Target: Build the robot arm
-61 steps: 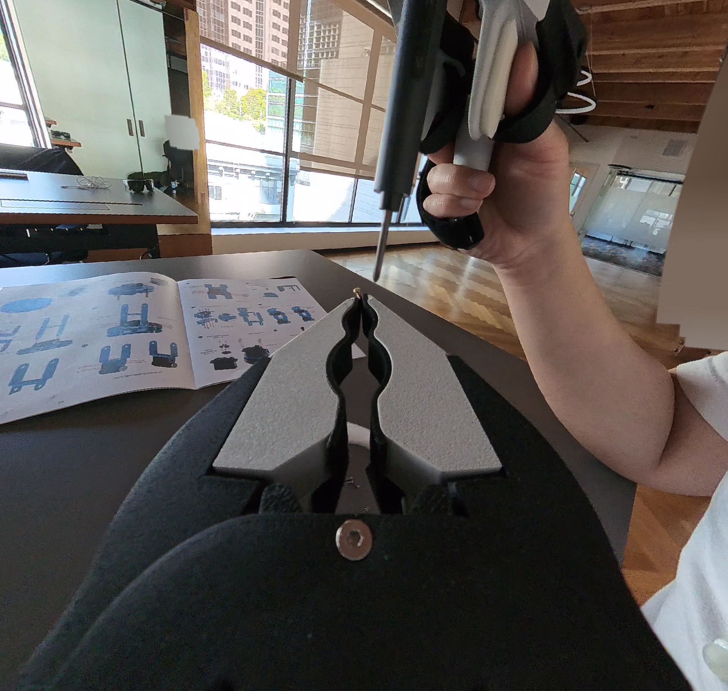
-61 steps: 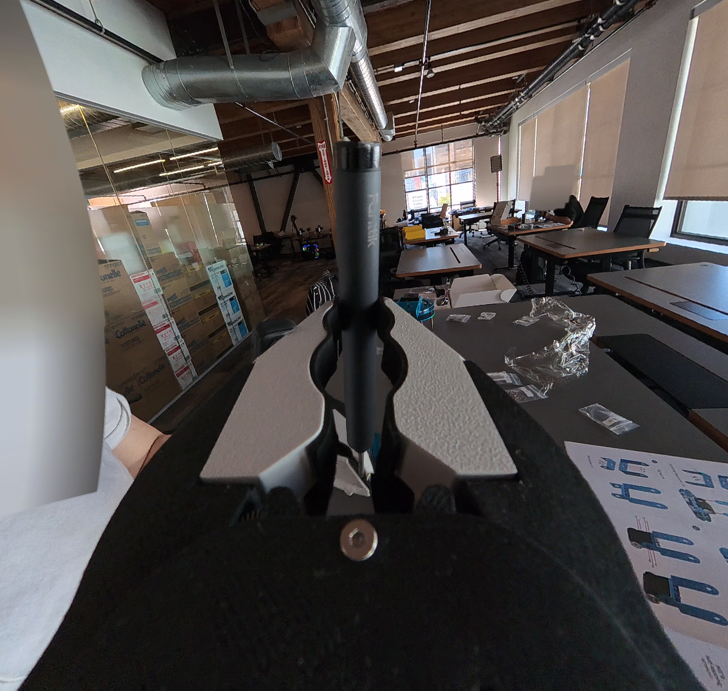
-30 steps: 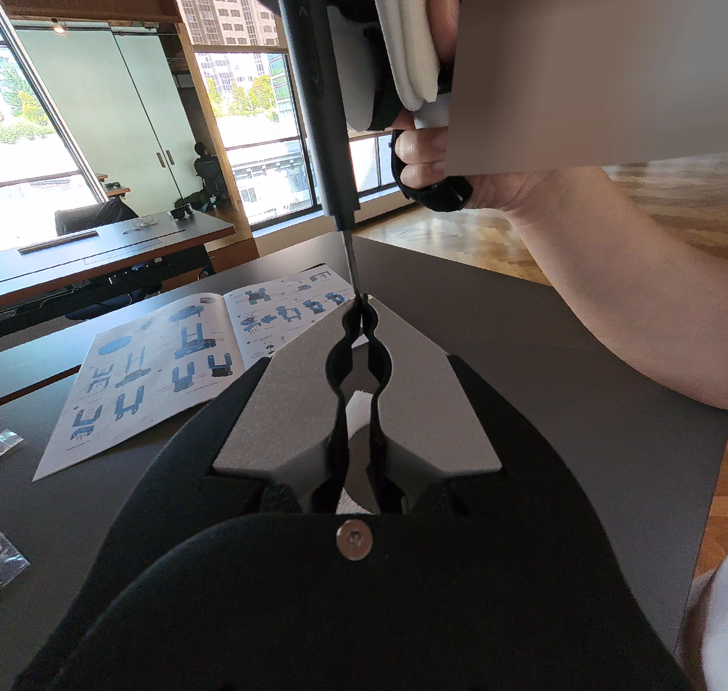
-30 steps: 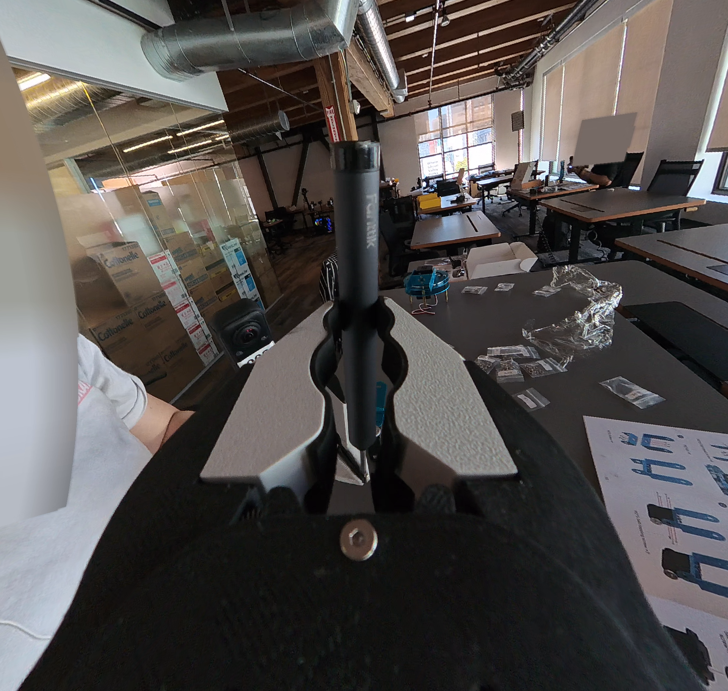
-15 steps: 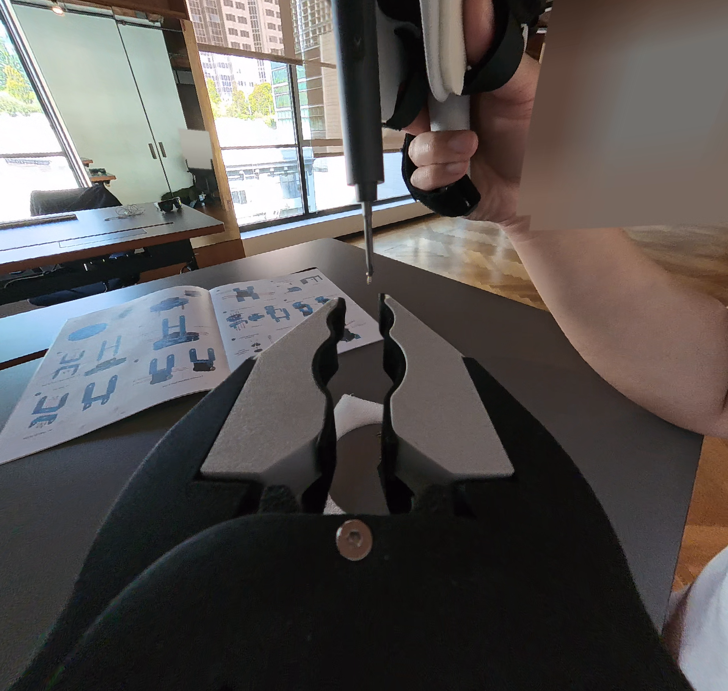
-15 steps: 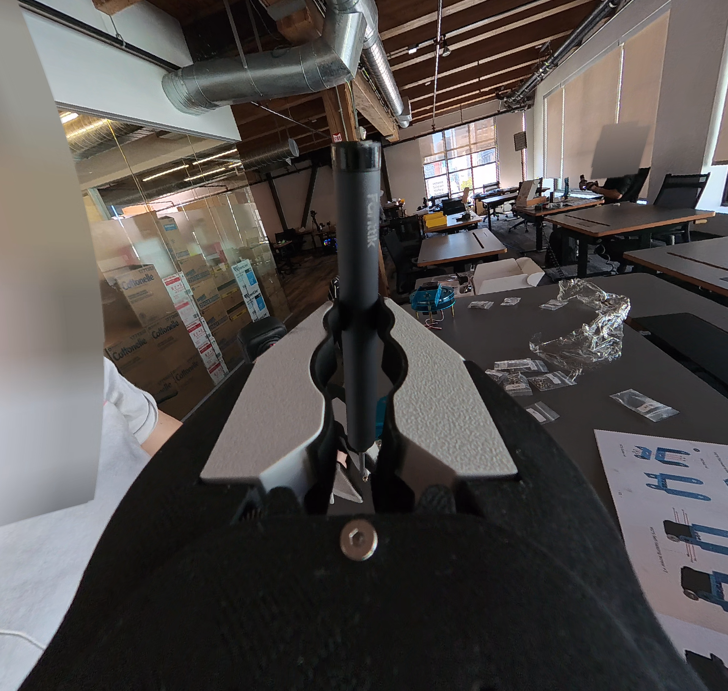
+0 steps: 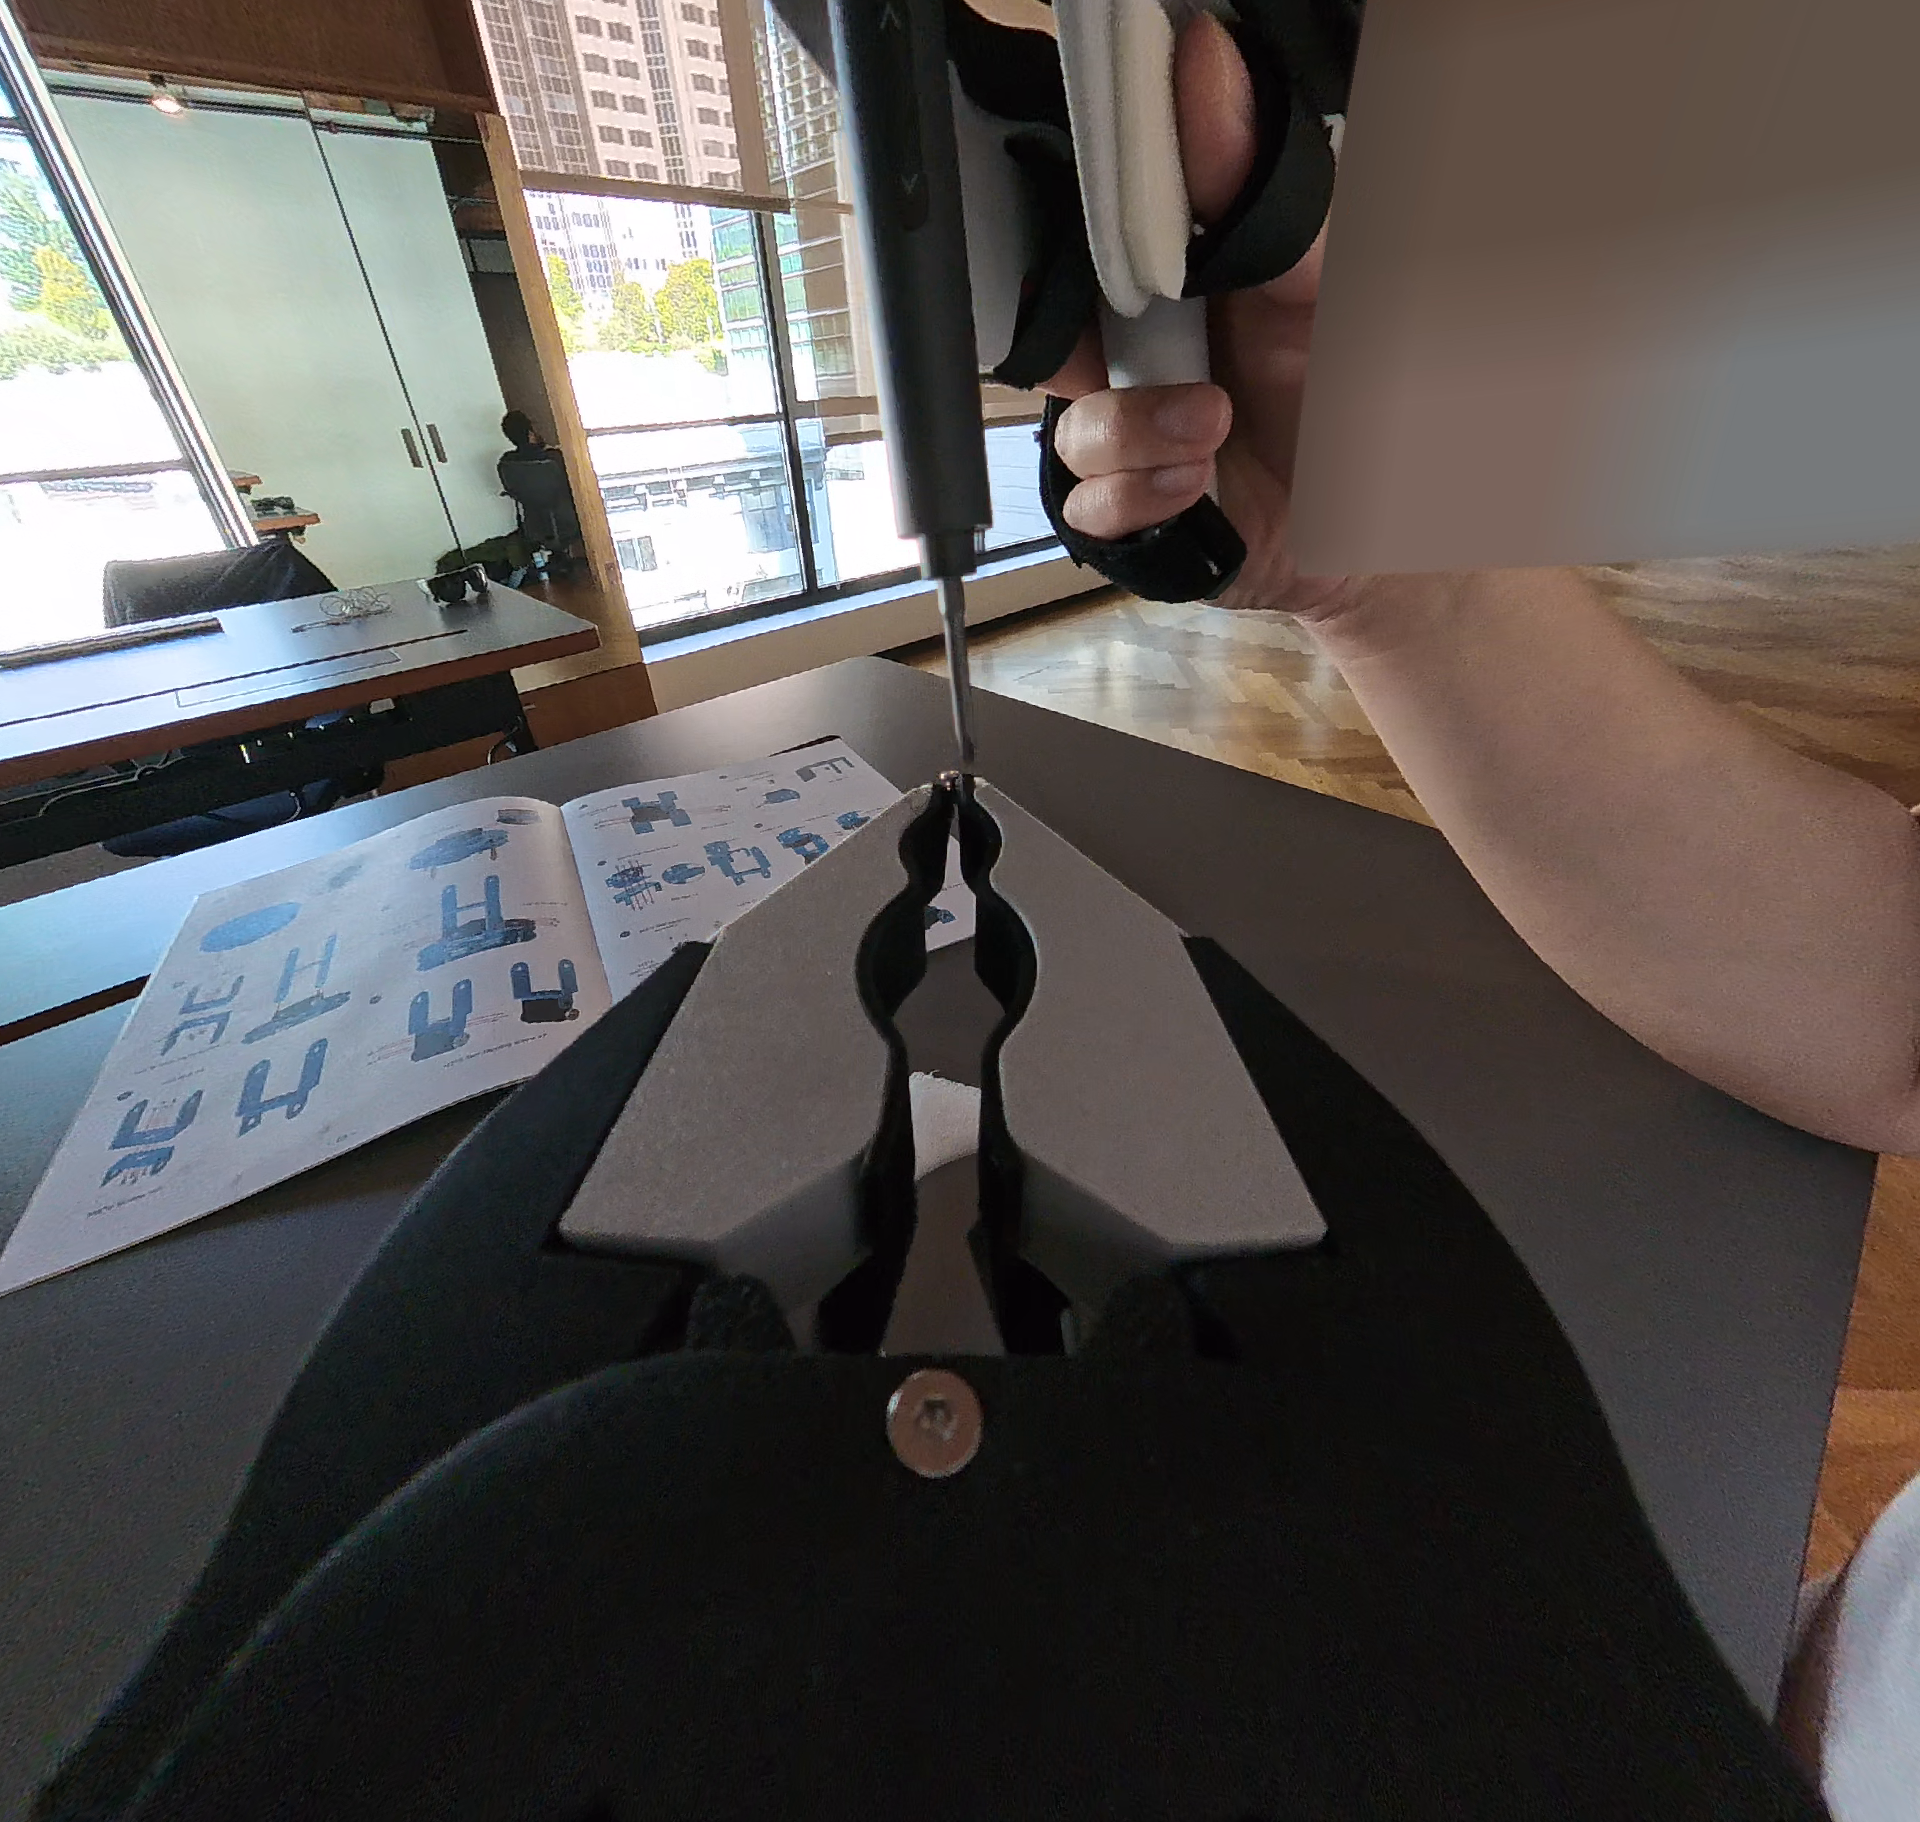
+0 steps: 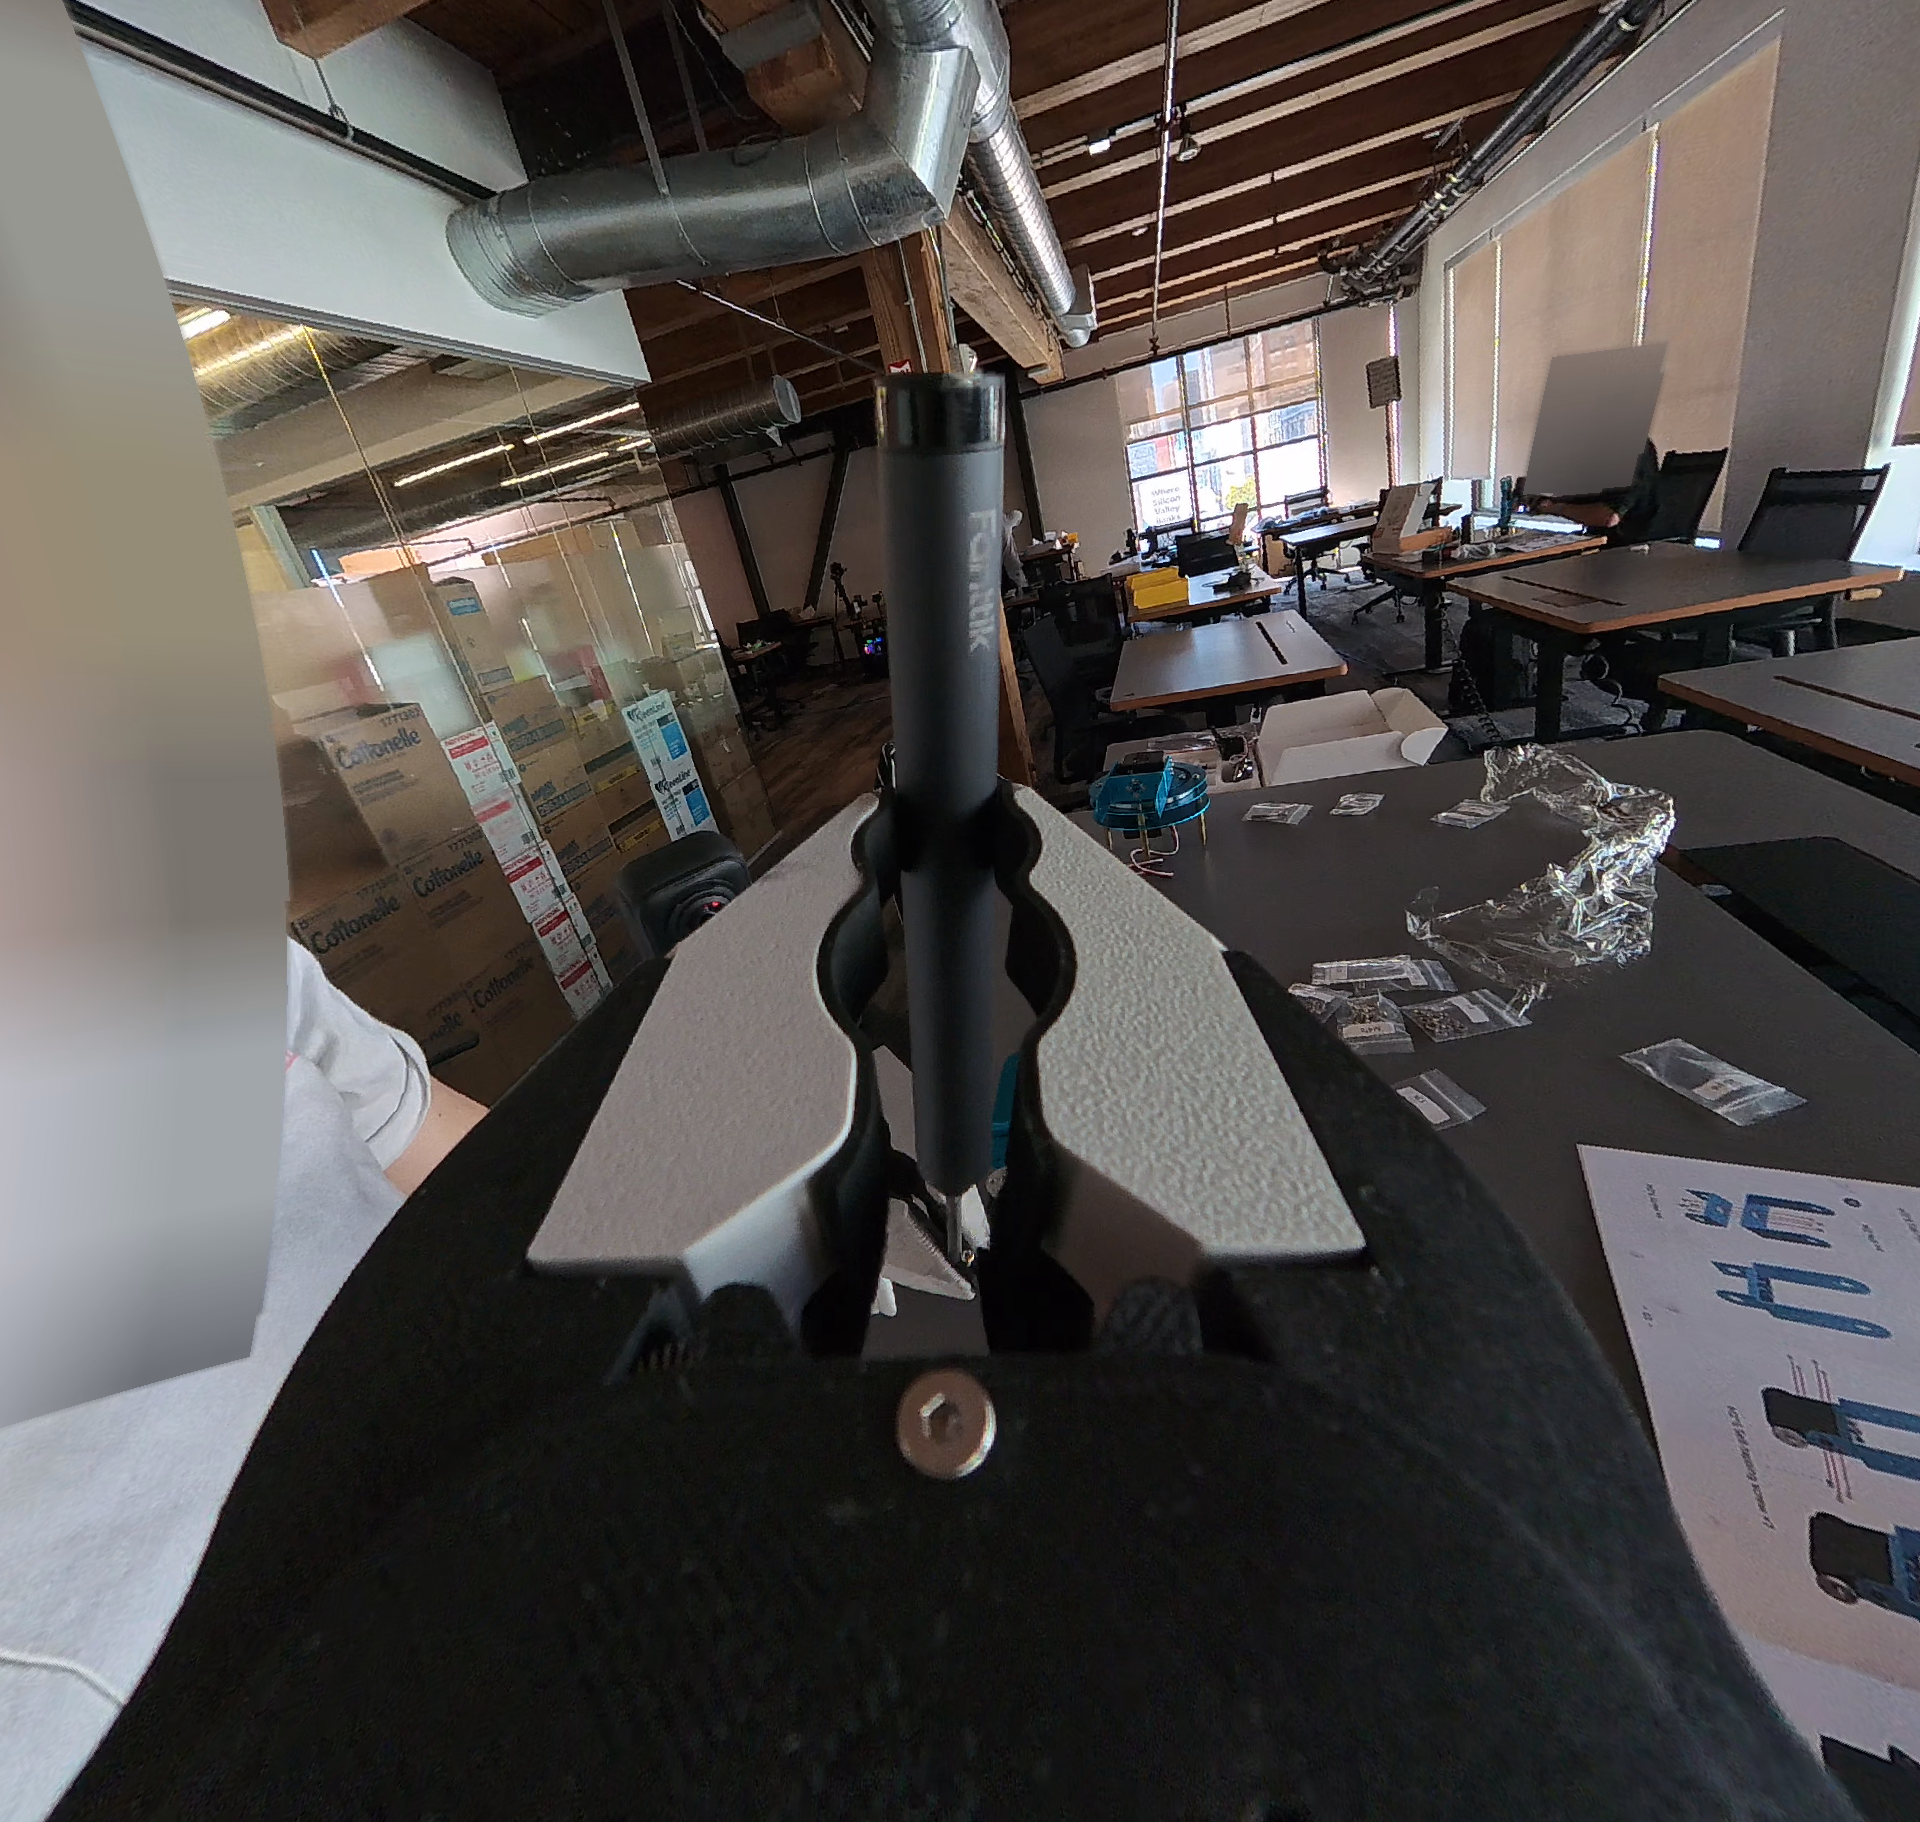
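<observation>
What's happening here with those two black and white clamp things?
A person is holding a gripper in each hand over a dark table. The right gripper clamps a grey screwdriver pointing down. The left gripper is shut, pinching a tiny screw at its tips, and the screwdriver's bit meets that screw. An open booklet lies beside them.

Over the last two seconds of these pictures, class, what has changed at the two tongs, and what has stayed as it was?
The left tongs, open half a second ago, have shut again on a tiny screw. The screwdriver has come back down until its tip meets that screw. The right tongs stay clamped on the screwdriver's grey body. The open booklet still lies on the dark table.
</observation>
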Demonstrator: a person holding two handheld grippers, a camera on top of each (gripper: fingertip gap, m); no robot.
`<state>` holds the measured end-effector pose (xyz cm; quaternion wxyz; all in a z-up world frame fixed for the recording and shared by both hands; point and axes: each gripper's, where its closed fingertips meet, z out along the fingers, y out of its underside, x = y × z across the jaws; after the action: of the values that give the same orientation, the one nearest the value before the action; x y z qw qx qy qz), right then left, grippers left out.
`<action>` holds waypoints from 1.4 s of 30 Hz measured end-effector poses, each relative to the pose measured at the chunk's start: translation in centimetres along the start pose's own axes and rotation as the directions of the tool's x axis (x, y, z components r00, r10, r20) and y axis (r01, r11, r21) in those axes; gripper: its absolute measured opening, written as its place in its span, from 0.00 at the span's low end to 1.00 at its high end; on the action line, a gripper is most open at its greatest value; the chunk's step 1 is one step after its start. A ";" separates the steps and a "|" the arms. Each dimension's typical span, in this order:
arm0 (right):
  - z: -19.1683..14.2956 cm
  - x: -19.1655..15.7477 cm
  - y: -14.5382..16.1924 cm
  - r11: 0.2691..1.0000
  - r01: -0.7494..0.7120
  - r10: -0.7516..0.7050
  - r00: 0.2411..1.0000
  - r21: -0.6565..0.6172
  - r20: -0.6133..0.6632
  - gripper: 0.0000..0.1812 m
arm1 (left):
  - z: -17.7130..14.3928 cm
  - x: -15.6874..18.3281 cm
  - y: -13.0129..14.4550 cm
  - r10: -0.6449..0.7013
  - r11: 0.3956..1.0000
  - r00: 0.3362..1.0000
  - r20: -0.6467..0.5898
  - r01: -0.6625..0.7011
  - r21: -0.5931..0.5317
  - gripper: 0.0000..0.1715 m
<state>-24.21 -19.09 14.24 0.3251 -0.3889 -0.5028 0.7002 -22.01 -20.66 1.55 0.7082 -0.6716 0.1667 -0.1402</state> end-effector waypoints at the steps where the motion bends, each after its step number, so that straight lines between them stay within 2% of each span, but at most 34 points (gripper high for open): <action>1: 0.0 -0.1 -0.1 1.000 0.001 -0.001 1.000 0.005 0.002 0.09 | 0.0 0.1 0.0 0.005 1.000 1.000 -0.004 -0.005 -0.002 0.00; 7: 0.0 -0.4 -0.2 1.000 0.008 -0.008 1.000 -0.001 0.016 0.09 | -0.1 0.6 -0.1 0.027 1.000 0.999 -0.022 -0.027 -0.012 0.00; 33: 0.1 -1.0 0.0 1.000 0.014 -0.013 0.999 -0.015 0.044 0.09 | -0.5 1.2 -0.5 -0.071 0.997 0.992 -0.106 0.075 0.032 0.00; 42: -0.2 -2.4 -0.1 0.999 -0.023 0.026 0.988 -0.025 0.152 0.09 | -1.1 3.1 -1.0 -0.095 0.992 0.963 -0.253 0.113 0.058 0.00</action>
<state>-22.83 -20.98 14.78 0.2727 -0.3439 -0.5294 0.7260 -19.62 -22.99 2.39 0.6967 -0.6307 0.2140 -0.2666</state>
